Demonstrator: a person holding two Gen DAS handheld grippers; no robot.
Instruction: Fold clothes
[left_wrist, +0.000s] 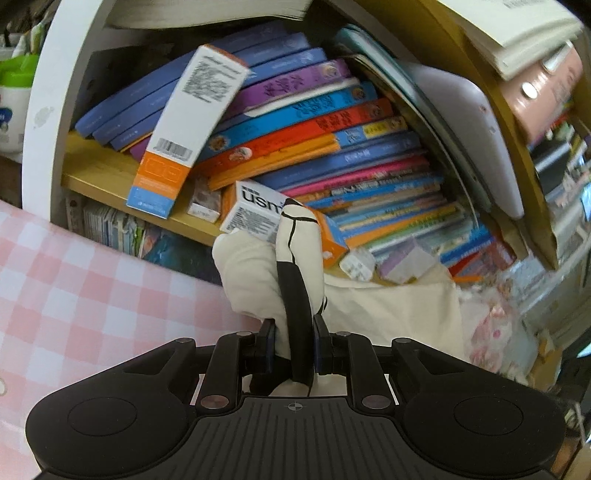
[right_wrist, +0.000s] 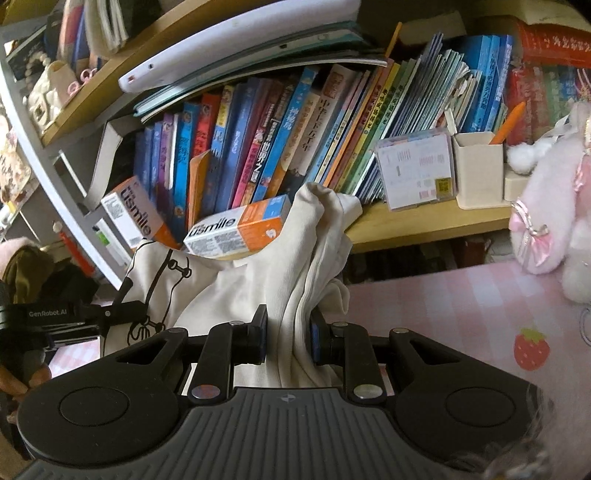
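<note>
A cream garment with a black line print (left_wrist: 258, 273) is held up above the pink checked surface (left_wrist: 74, 288). My left gripper (left_wrist: 294, 343) is shut on a bunched fold of it with a black printed stripe. My right gripper (right_wrist: 288, 338) is shut on another bunched part of the same cream garment (right_wrist: 314, 236), which rises in a ridge in front of the bookshelf. The left gripper (right_wrist: 118, 314) also shows at the left of the right wrist view, holding the printed part. The garment's lower part is hidden by the gripper bodies.
A bookshelf (right_wrist: 424, 221) packed with books stands close behind. Orange and white toothpaste boxes (right_wrist: 236, 229) lie on it, next to the cloth. A pink plush toy (right_wrist: 546, 206) sits on the right. A cream pen holder (right_wrist: 478, 170) stands on the shelf.
</note>
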